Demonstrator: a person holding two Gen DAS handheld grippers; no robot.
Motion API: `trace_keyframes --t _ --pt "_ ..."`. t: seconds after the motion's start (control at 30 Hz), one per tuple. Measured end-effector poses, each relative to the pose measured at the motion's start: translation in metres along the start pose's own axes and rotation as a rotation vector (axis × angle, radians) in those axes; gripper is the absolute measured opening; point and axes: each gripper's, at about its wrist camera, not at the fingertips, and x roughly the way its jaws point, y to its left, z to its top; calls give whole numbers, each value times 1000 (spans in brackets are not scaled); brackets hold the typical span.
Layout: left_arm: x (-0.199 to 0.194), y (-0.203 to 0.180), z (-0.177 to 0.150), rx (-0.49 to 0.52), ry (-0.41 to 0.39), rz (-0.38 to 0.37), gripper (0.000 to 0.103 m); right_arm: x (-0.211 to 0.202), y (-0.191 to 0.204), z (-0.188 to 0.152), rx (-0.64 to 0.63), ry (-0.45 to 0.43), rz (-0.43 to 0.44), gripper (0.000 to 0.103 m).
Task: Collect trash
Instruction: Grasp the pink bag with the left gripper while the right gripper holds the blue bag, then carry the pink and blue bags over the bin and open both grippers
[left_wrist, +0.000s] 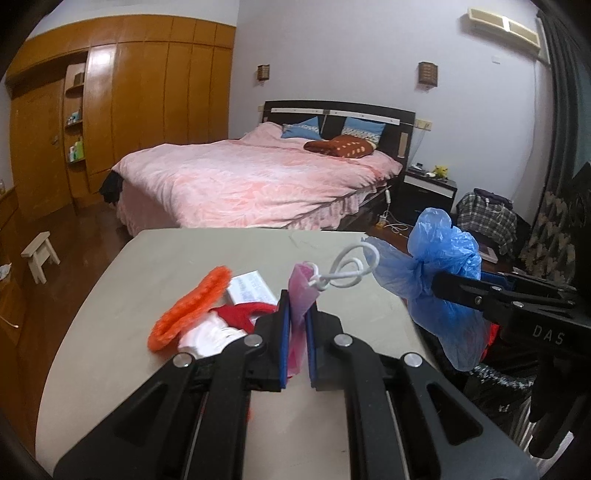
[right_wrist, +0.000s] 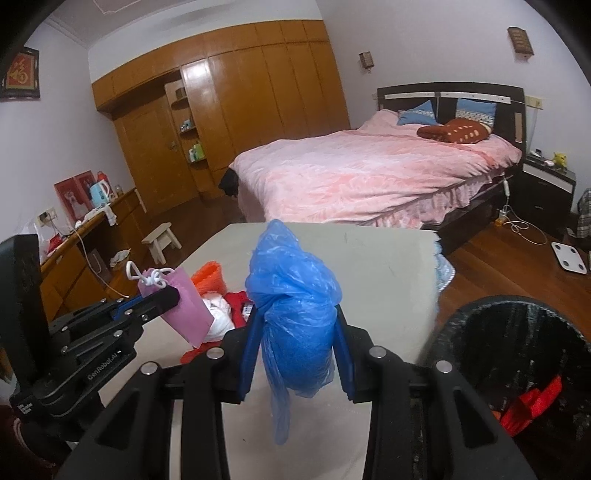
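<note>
A: What does the left gripper (left_wrist: 297, 321) have?

B: Its jaws are clamped tight on a small flat pink paper bag (left_wrist: 303, 295) with a looped white cord handle (left_wrist: 347, 271), lifted clear of the pale grey tabletop (left_wrist: 147, 295).

A: And the right gripper (right_wrist: 295, 343)?

B: Its blue-padded jaws squeeze a crumpled blue plastic bag (right_wrist: 293, 314), whose loose tail hangs down below the fingers.

A: What remains on the table?

B: A fuzzy orange ring-shaped cloth (left_wrist: 188, 310), a red fabric piece (left_wrist: 240, 315), a white crumpled item (left_wrist: 207, 336) and a small white printed box (left_wrist: 251, 288), all bunched together.

A: Where is the bin?

B: A black round trash bin (right_wrist: 517, 332) stands beside the table's right edge, holding something red (right_wrist: 532, 406).
</note>
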Motion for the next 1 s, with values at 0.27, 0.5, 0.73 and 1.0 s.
trace_keyframes --t 0.27,0.5,0.73,1.0 --pt "4 -26 6 27 -8 -52 7 -25 -24 -1 26 -32 -58 37" --pt "12 -55 13 57 -15 -103 7 -46 -53 -4 53 -50 -119 37" --pt "24 -92 18 92 -12 -172 7 -69 -86 -10 92 -64 -188 37" --pt "38 -140 23 135 -15 -254 7 -91 -128 -18 145 -67 -271 37"
